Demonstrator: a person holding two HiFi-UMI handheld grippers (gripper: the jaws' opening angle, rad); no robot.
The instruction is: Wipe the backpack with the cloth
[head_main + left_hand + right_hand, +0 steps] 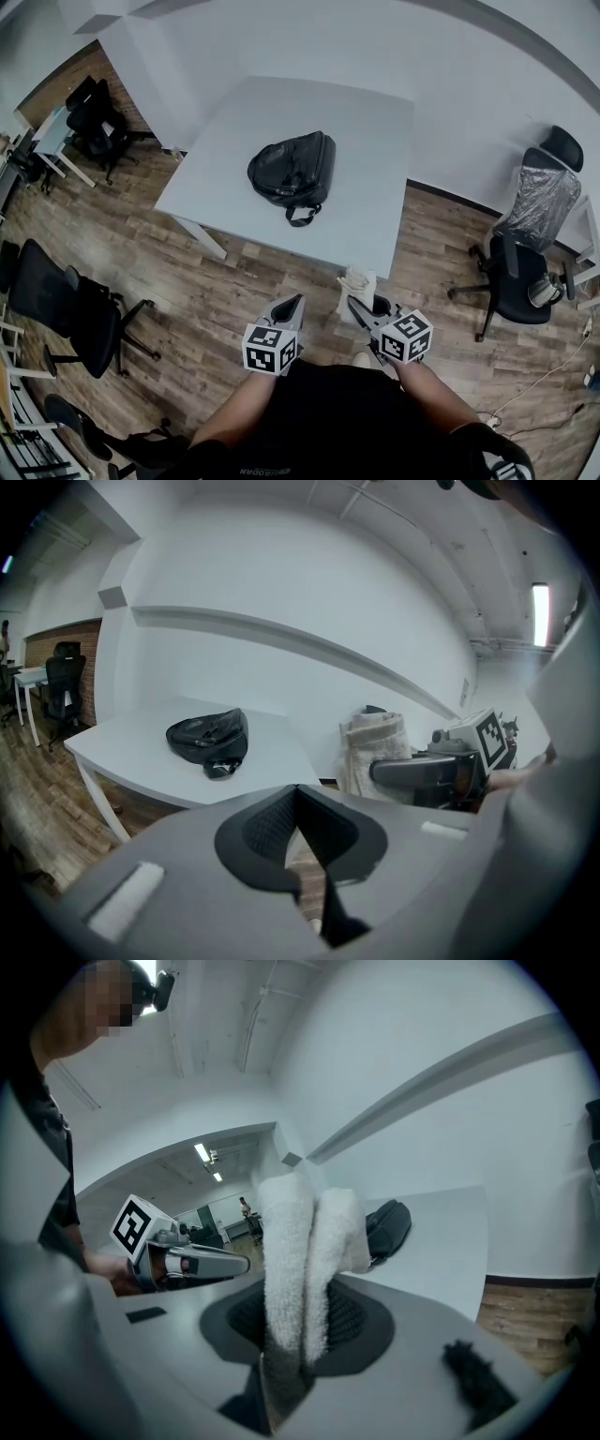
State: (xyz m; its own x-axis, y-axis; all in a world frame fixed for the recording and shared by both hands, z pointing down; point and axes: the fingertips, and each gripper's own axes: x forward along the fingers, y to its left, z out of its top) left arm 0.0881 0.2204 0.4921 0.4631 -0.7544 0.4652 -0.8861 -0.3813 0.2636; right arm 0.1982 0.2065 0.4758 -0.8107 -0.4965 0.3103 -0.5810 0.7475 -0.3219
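Observation:
A black backpack (292,172) lies on the white table (375,141), well ahead of both grippers; it also shows in the left gripper view (208,737) and the right gripper view (388,1226). My right gripper (353,302) is shut on a folded cream cloth (357,284), whose thick fold stands up between the jaws (298,1260). My left gripper (298,302) is shut with nothing in it, its jaws meeting in a line (298,803). Both grippers hang over the wooden floor, short of the table's near edge. The cloth (375,750) and right gripper (441,772) show beside the left one.
A black office chair (516,272) stands at the right of the table, another chair (66,305) at the near left, and more chairs and a desk (56,131) at the far left. A white wall runs behind the table.

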